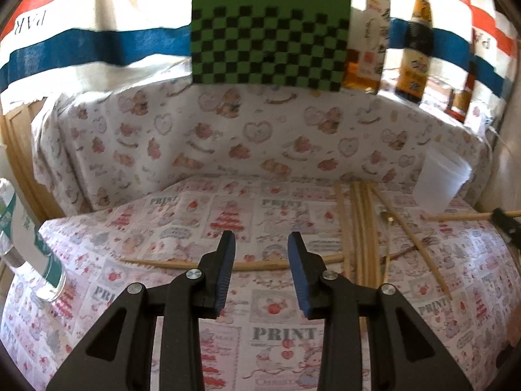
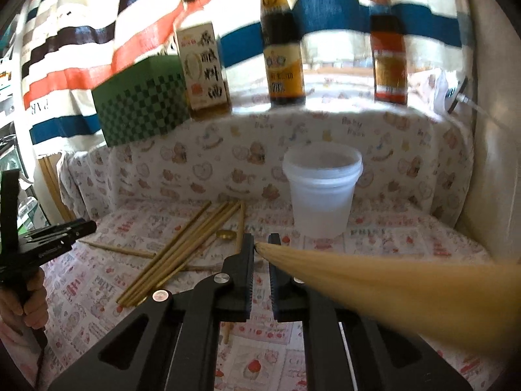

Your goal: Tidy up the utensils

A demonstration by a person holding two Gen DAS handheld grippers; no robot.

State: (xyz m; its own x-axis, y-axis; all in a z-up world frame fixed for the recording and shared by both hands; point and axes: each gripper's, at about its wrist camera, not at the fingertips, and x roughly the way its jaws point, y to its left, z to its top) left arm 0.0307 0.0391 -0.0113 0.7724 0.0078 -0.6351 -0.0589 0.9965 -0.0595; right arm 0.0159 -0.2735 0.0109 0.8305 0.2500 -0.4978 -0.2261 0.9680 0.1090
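Observation:
Several wooden chopsticks (image 2: 182, 251) lie in a loose bundle on the printed cloth, also in the left wrist view (image 1: 361, 228). One chopstick (image 1: 234, 264) lies crosswise just beyond my left gripper (image 1: 261, 239), which is open and empty above the cloth. My right gripper (image 2: 261, 242) is shut on a chopstick (image 2: 374, 280) that sweeps blurred toward the lower right of the camera. A translucent white plastic cup (image 2: 320, 189) stands upright just behind the right gripper; it also shows in the left wrist view (image 1: 439, 182). A small gold spoon (image 2: 224, 235) lies by the bundle.
Three sauce bottles (image 2: 283, 45) and a green checkered box (image 2: 143, 104) stand on the ledge behind the padded back wall. A clear bottle (image 1: 26, 244) stands at the left edge. The left gripper (image 2: 39, 238) shows at the far left in the right wrist view.

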